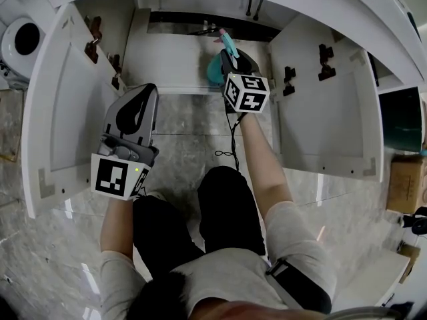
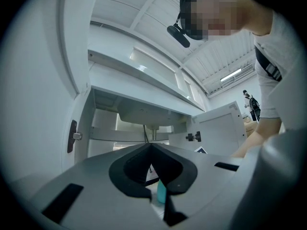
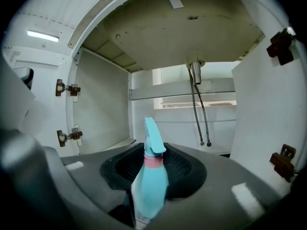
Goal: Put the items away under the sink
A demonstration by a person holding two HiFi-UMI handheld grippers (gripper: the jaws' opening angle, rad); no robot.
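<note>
A cardboard box (image 1: 402, 183) rests by the grey marbled floor (image 1: 47, 245).

The left gripper (image 2: 151, 147) has its jaws meeting at the tips with nothing clamped. A teal sliver (image 2: 161, 193) shows through the gap at 6 o'clock. The sink's underside (image 2: 144, 115) and a hose (image 2: 145, 132) sit at 12 o'clock from the tips. A door hinge (image 2: 72, 136) is at 9 o'clock, an open door (image 2: 218, 128) at 3 o'clock.
</note>
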